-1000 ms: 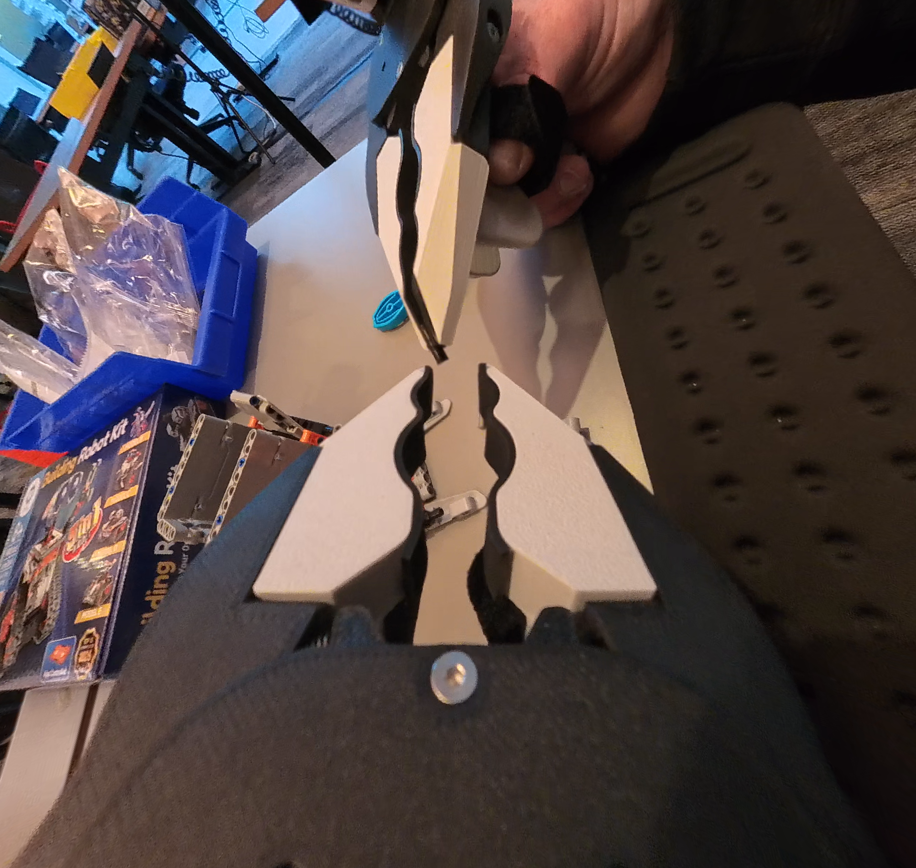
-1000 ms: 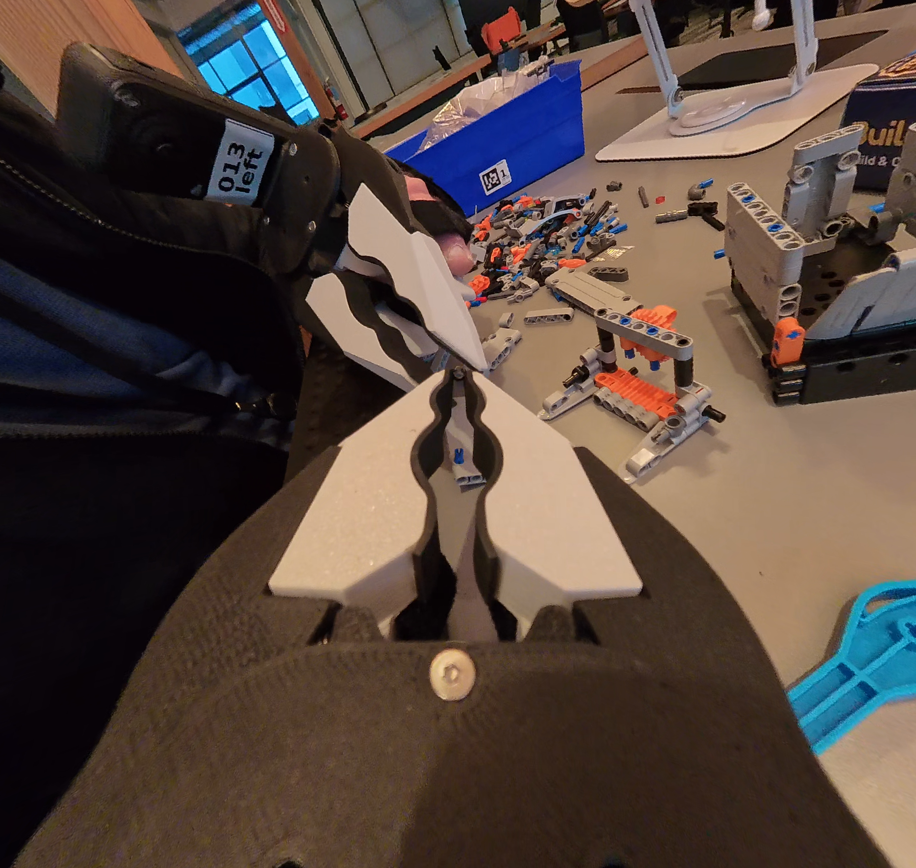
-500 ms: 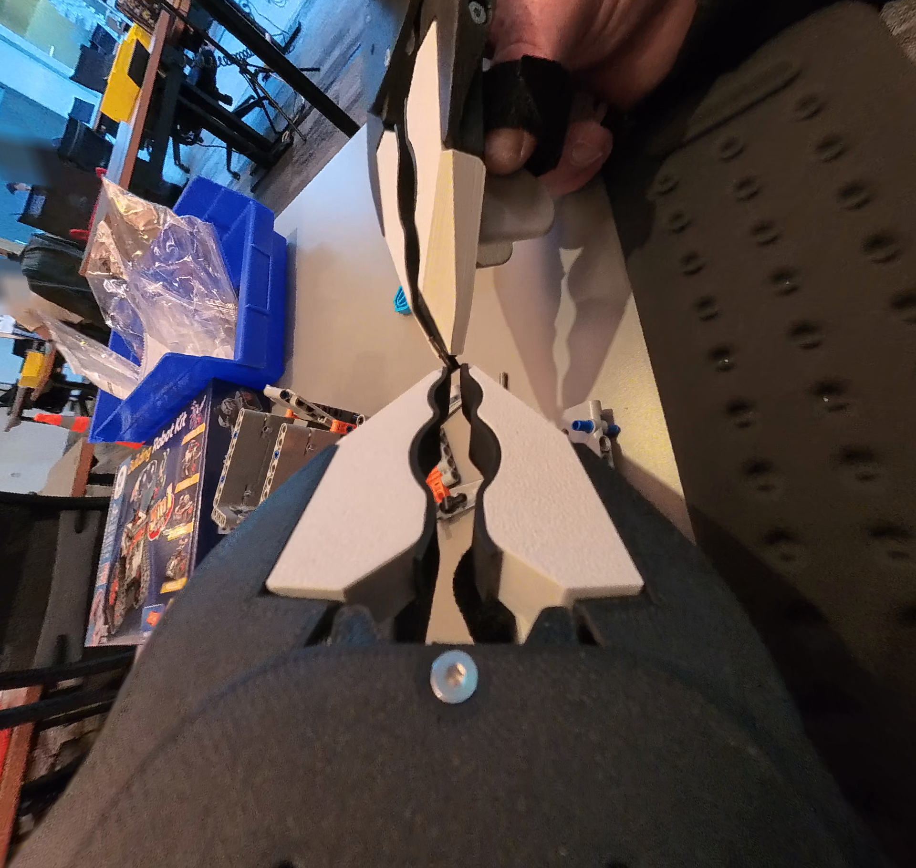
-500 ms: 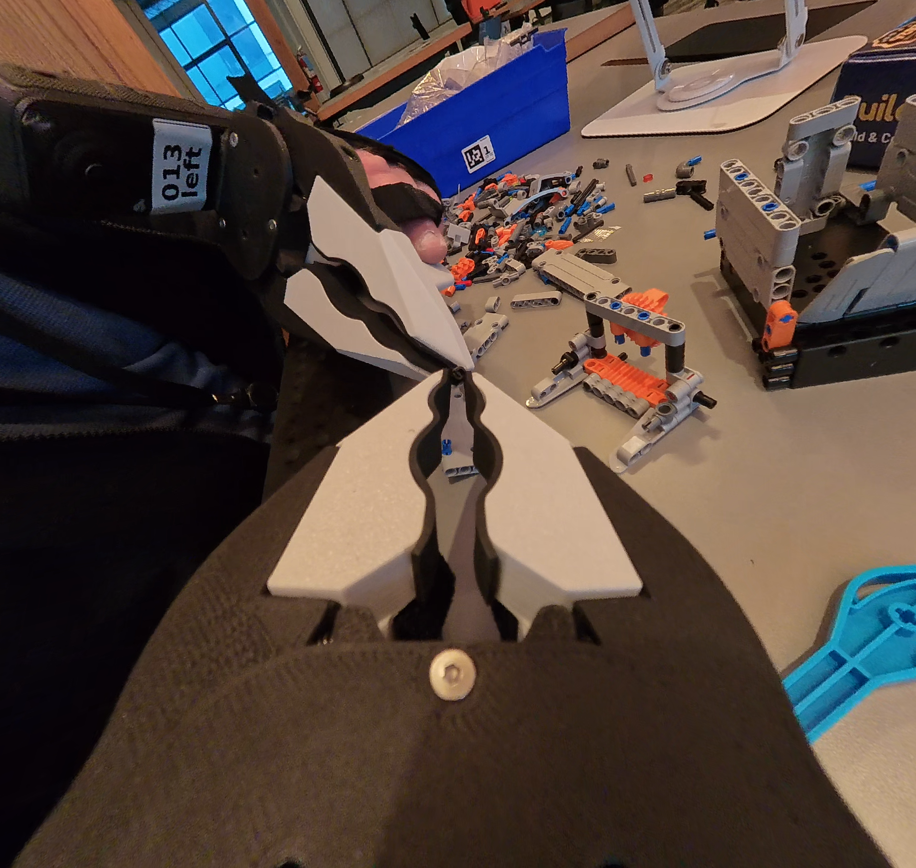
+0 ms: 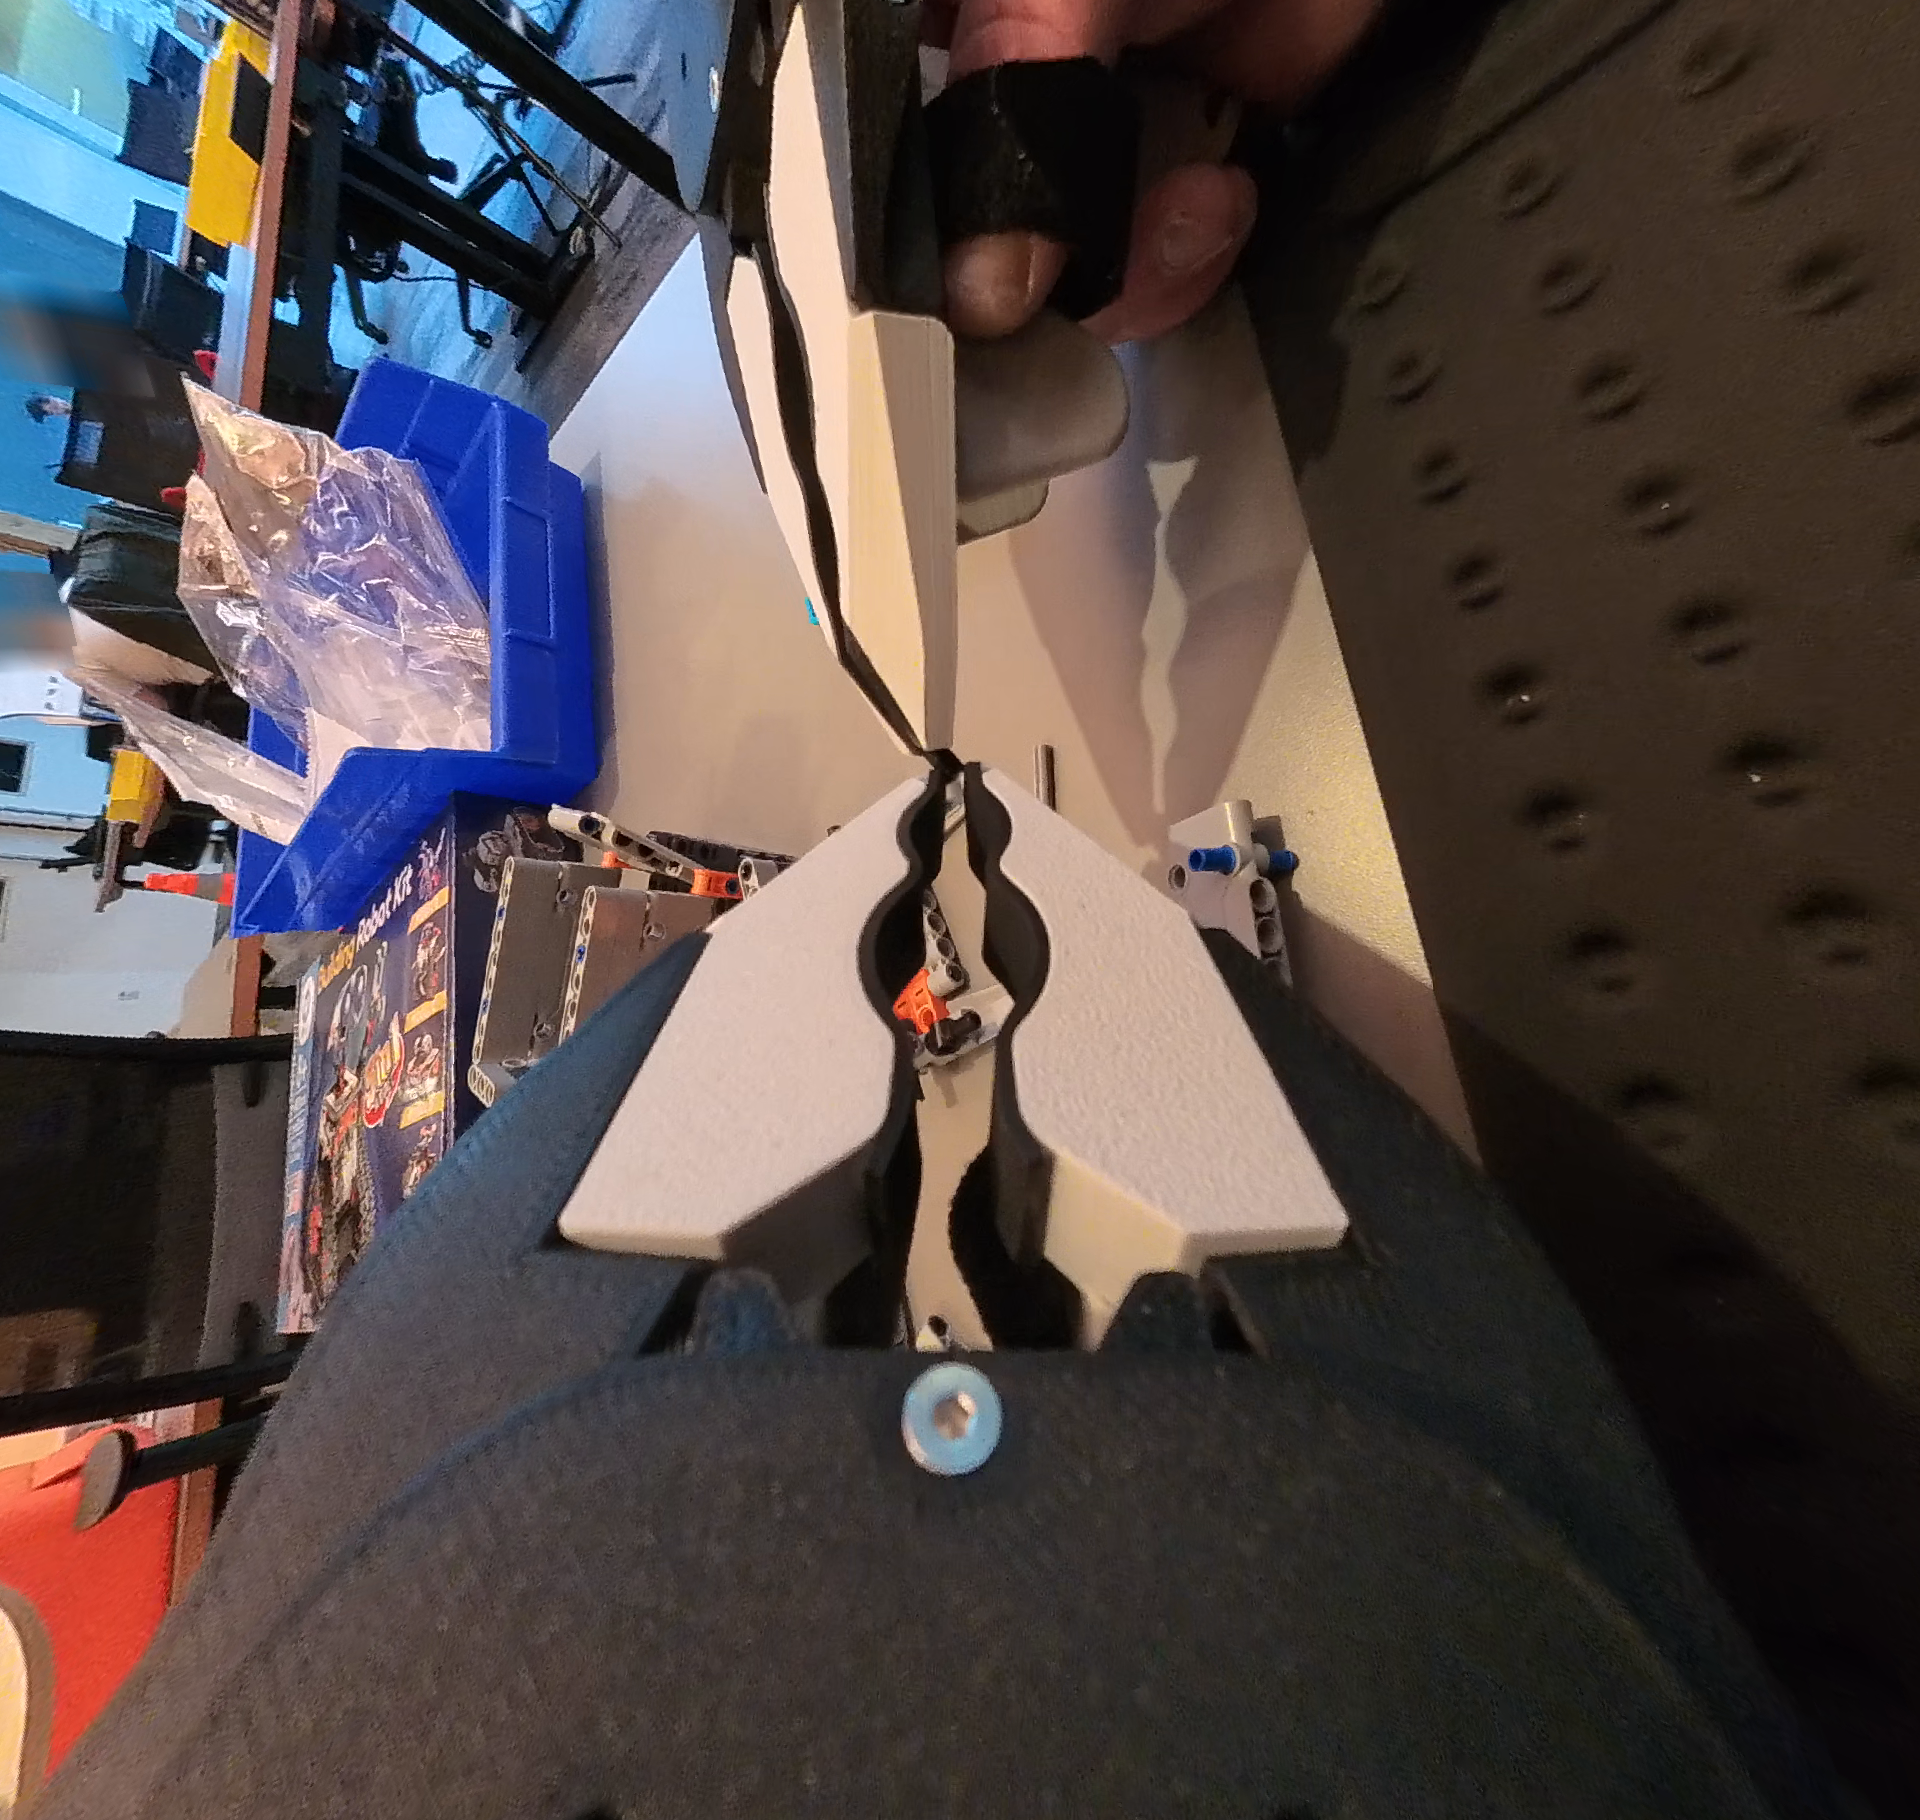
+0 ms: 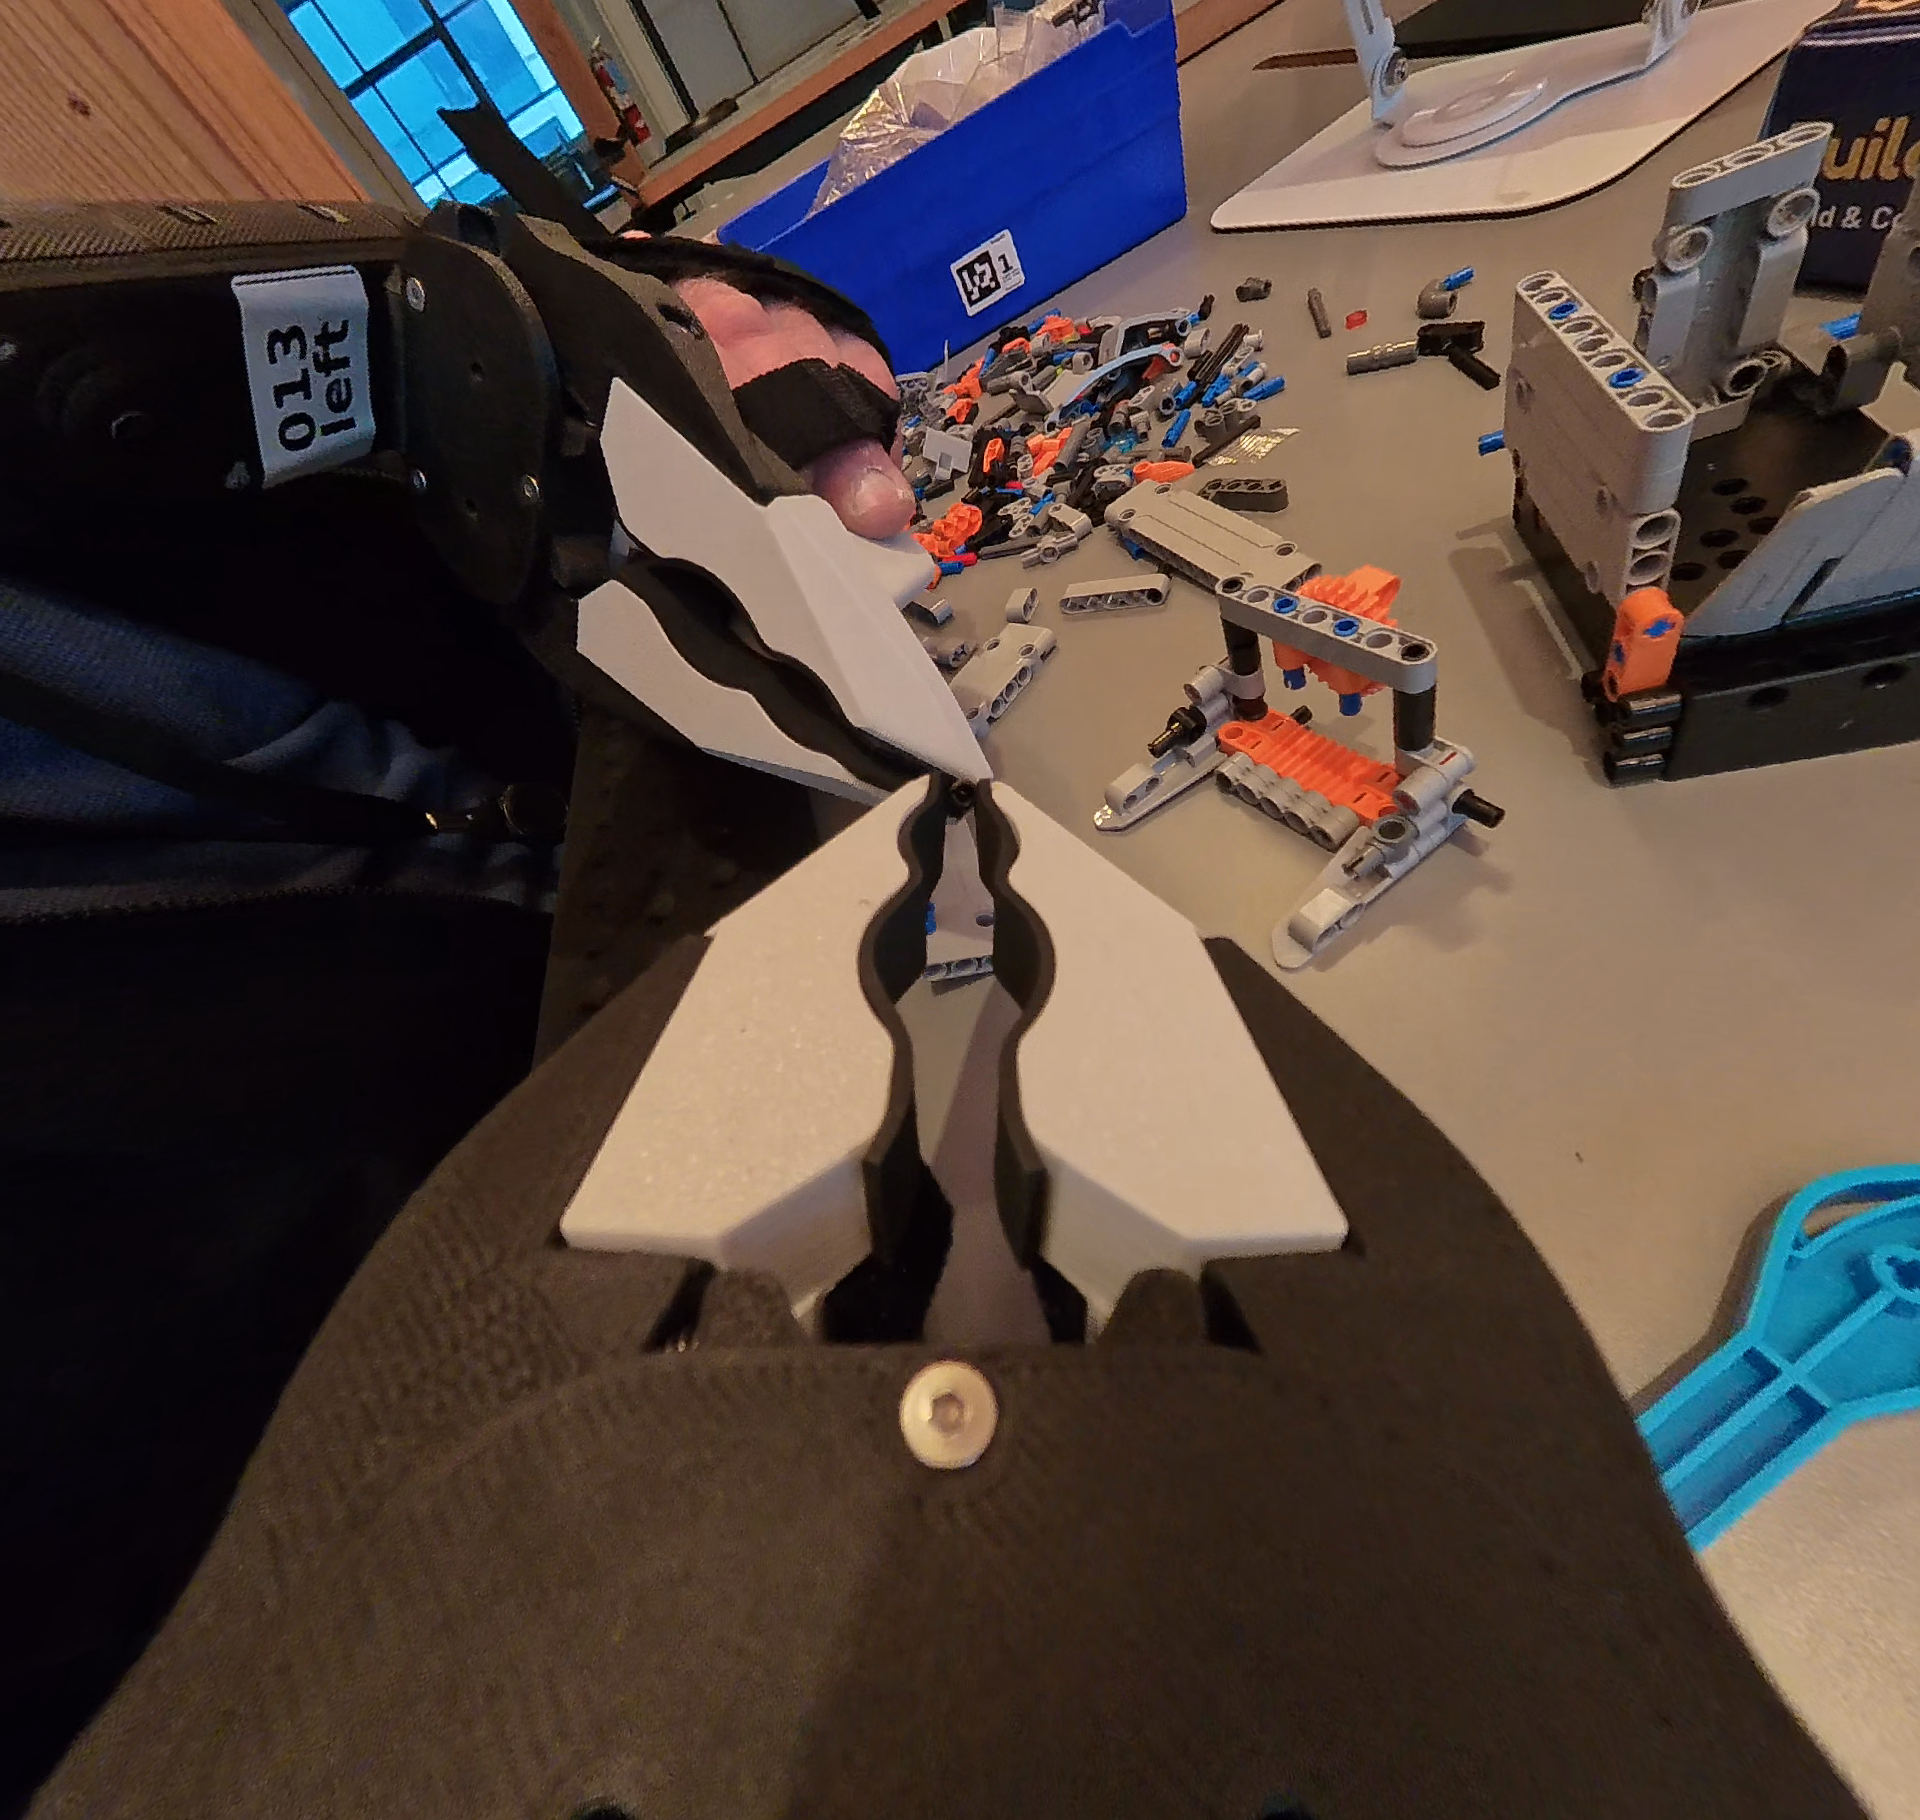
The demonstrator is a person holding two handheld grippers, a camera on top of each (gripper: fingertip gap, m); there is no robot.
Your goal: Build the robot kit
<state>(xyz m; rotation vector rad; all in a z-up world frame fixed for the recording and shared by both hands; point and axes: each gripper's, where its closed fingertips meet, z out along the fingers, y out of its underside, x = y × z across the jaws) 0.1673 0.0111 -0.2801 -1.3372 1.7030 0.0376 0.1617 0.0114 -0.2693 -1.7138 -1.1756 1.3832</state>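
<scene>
At the centre of both wrist views, the two grippers meet tip to tip above the grey table [image 6: 1558, 1043]. The right gripper [image 6: 961, 799] points up the frame in its own view, its fingers drawn together at the tips and pinching a small black pin [image 6: 966, 794]. The pin is so short that its long axis cannot be read. The left gripper [image 5: 948, 783] comes in from the upper left of the right wrist view, slanting down to that same spot, so its nose touches or lies just beside the pin. Its fingers are nearly together, with only a narrow slit at the tips, and I cannot tell whether they also clamp the pin. In the left wrist view the right gripper descends from the top of the frame, held by a hand [image 5: 1091, 108] with a black strap over one finger. The two tools stand roughly at right angles there. To the right of the tips in the right wrist view stands an orange and grey beam assembly [image 6: 1320, 731], well apart from them. A pile of loose building pieces [image 6: 1091, 440] lies above it, before a blue bin [image 6: 997, 170]. A light blue plastic part [image 6: 1808, 1355] lies at the lower right.
</scene>
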